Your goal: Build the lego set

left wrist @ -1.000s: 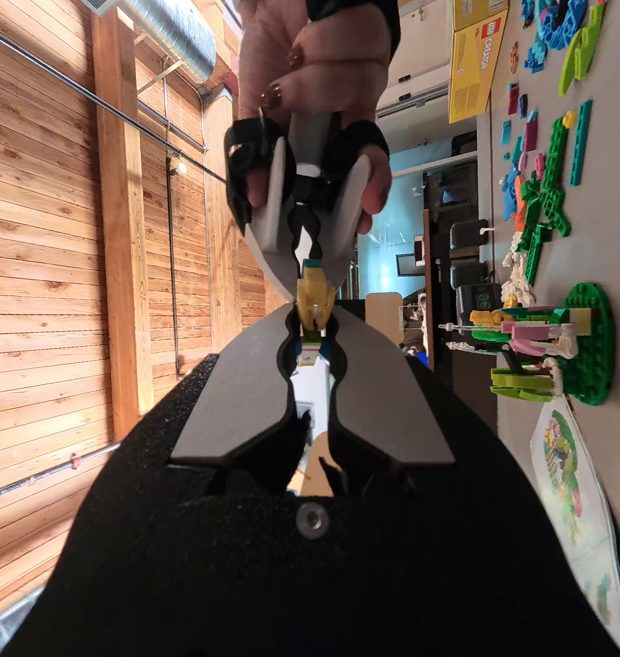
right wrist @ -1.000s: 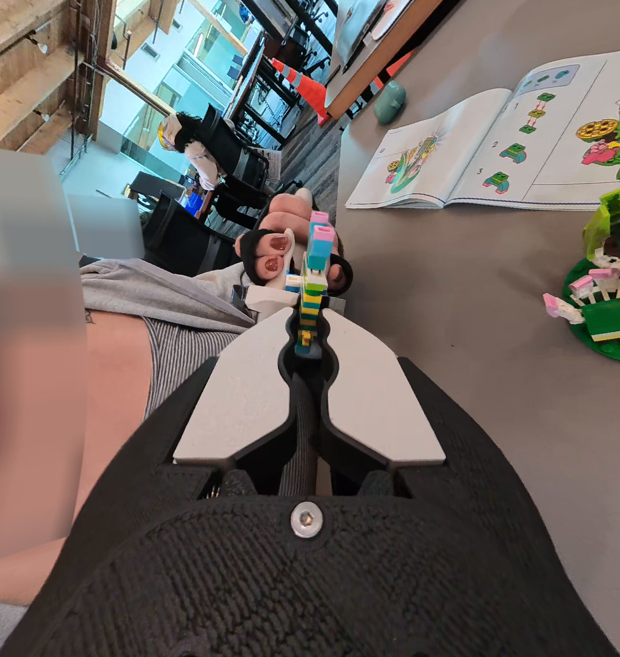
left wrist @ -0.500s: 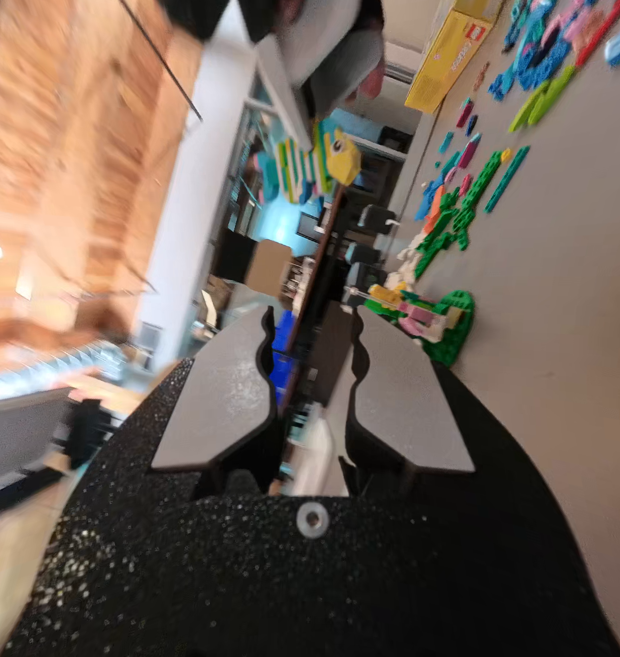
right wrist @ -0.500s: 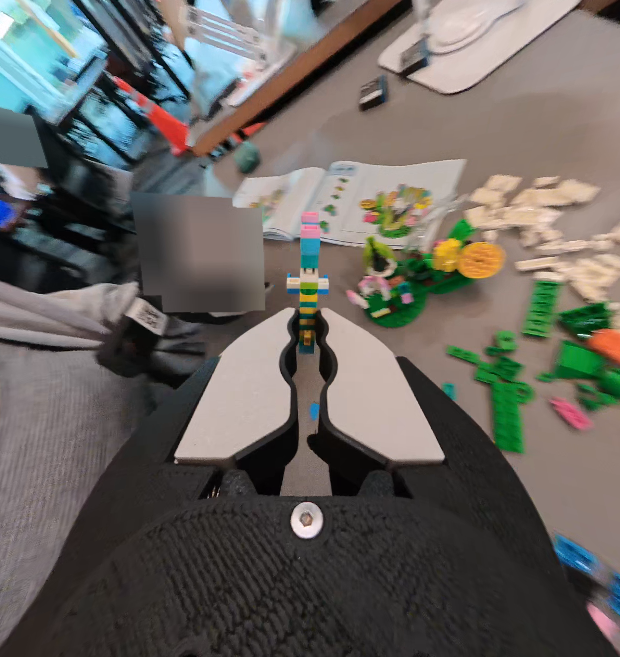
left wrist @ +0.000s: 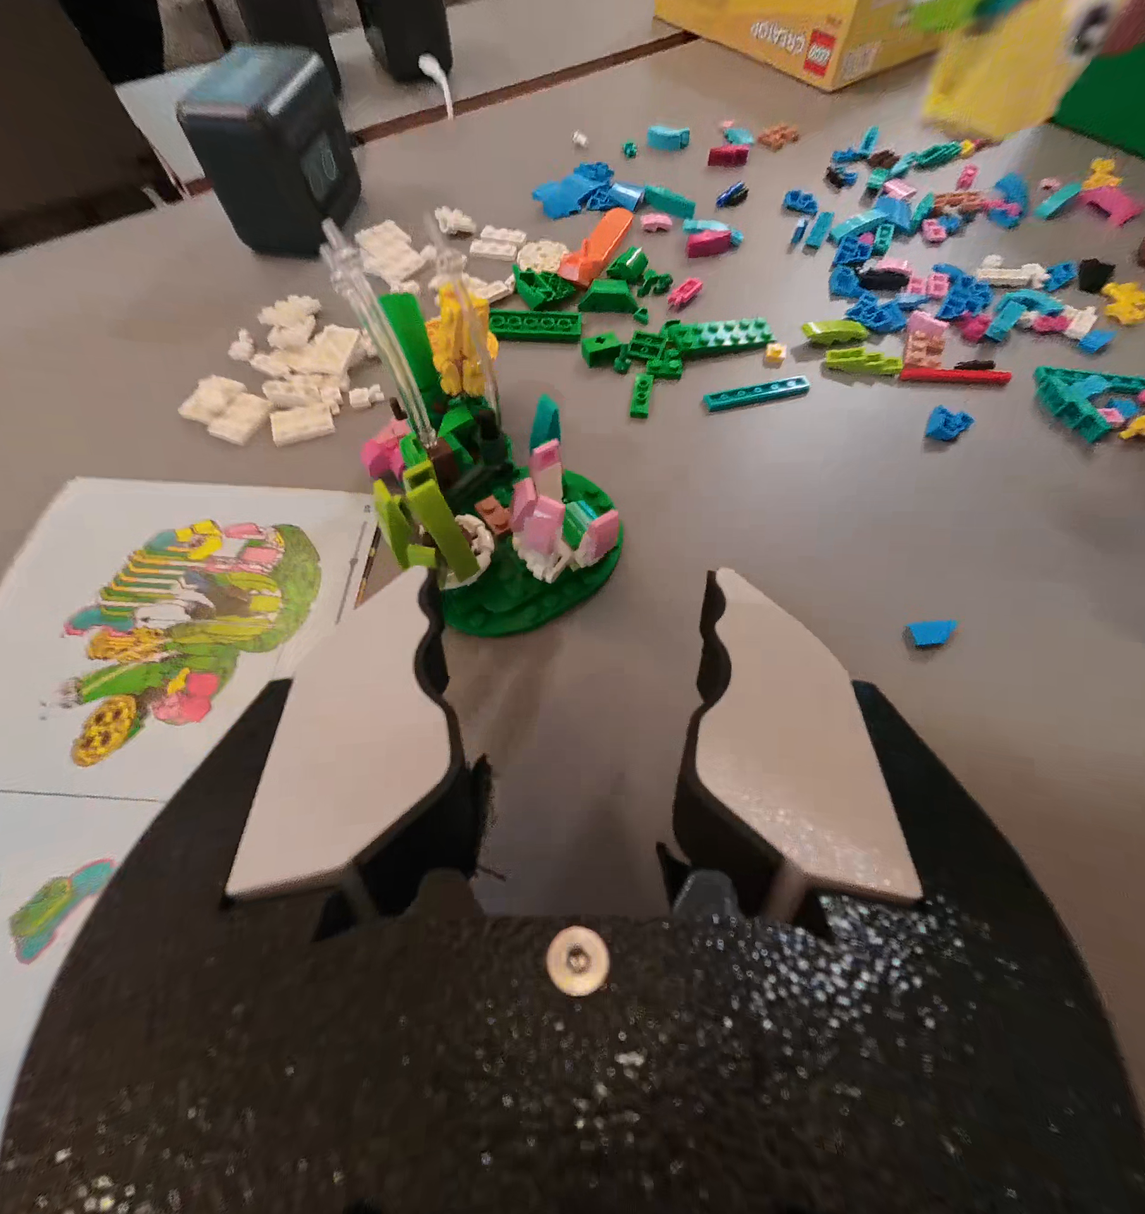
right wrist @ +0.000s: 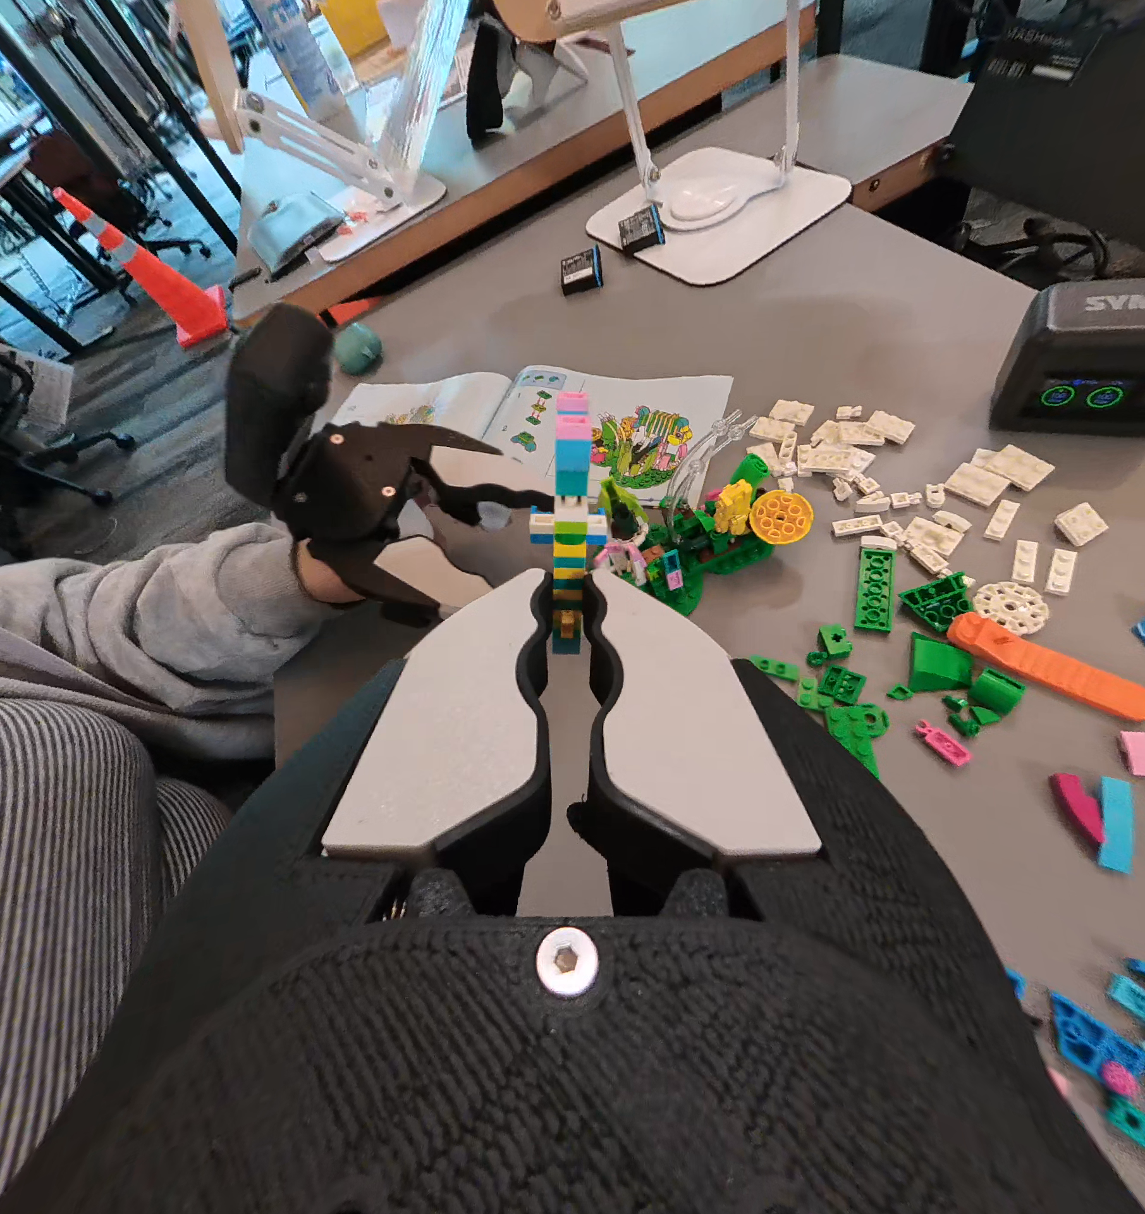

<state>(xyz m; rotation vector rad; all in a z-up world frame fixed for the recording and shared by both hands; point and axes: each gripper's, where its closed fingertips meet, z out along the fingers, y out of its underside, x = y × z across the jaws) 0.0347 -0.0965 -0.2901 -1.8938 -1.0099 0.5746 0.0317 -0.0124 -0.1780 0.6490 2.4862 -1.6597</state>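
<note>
My right gripper [right wrist: 569,584] is shut on the tail end of a striped lego fish [right wrist: 571,499], held upright above the grey table [right wrist: 819,341]. The fish's yellow head [left wrist: 1003,59] shows blurred at the top right of the left wrist view. My left gripper [left wrist: 569,584] is open and empty, just in front of the green round-base model [left wrist: 530,565] with clear rods. The right wrist view shows this gripper [right wrist: 496,517] to the left of the fish, near the model [right wrist: 694,539].
An open instruction booklet [left wrist: 162,624] lies left of the model. White bricks [left wrist: 293,374], green pieces [left wrist: 655,341] and blue and pink pieces [left wrist: 950,276] are scattered behind. An orange brick separator [right wrist: 1049,663], a black device [right wrist: 1095,355] and a yellow box [left wrist: 806,33] stand around. Across from one pair of fingers to the other is roughly 15 centimeters.
My left gripper let go of the fish, opened wide and swung down to face the model. My right gripper kept the fish and turned toward the table.
</note>
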